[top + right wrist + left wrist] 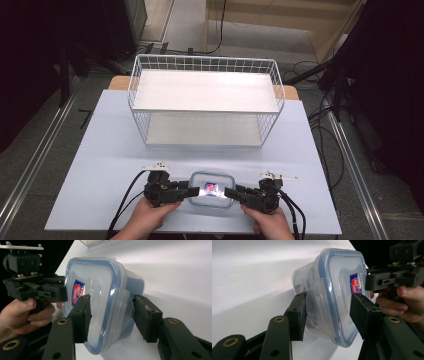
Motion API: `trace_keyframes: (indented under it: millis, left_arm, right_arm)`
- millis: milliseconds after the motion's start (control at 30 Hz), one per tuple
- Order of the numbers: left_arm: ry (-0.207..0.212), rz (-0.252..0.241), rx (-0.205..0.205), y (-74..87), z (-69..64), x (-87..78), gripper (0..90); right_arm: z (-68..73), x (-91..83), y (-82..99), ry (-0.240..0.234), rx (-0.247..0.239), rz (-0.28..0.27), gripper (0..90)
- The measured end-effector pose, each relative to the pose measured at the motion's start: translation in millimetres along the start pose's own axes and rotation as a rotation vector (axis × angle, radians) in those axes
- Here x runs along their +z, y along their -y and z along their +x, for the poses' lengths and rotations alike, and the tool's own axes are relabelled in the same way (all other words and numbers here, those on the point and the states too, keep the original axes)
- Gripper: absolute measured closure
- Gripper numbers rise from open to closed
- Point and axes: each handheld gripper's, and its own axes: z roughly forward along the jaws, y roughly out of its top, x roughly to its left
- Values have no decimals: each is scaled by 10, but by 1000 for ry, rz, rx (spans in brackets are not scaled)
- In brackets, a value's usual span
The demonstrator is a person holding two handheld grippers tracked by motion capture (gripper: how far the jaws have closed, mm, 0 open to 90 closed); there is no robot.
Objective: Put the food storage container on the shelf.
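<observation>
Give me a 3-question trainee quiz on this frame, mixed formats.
1. True or false: the box sits on the rack's top shelf.
2. The box's lid is: A) off, B) on, C) lying beside it.
3. Fill in: the left gripper and right gripper each straddle a side ____ of the box.

Key: 1 false, it is on the table in front of the rack. 2 B. 3 latch.
</observation>
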Motion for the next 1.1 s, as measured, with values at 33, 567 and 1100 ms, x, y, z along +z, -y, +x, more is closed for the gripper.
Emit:
trace_keyframes:
  millis: [33,567,1100]
  left_arm:
    - [-3,-3,3,8,-17,-7,498]
    - [-42,-19,66,15,-80,-35,512]
    - [-93,-54,143,5,-166,-50,512]
  right_arm:
    - [8,-10,4,0,-4,0,520]
    - [49,-23,10,6,-60,-12,530]
    - [136,-29,0,48,-168,-53,523]
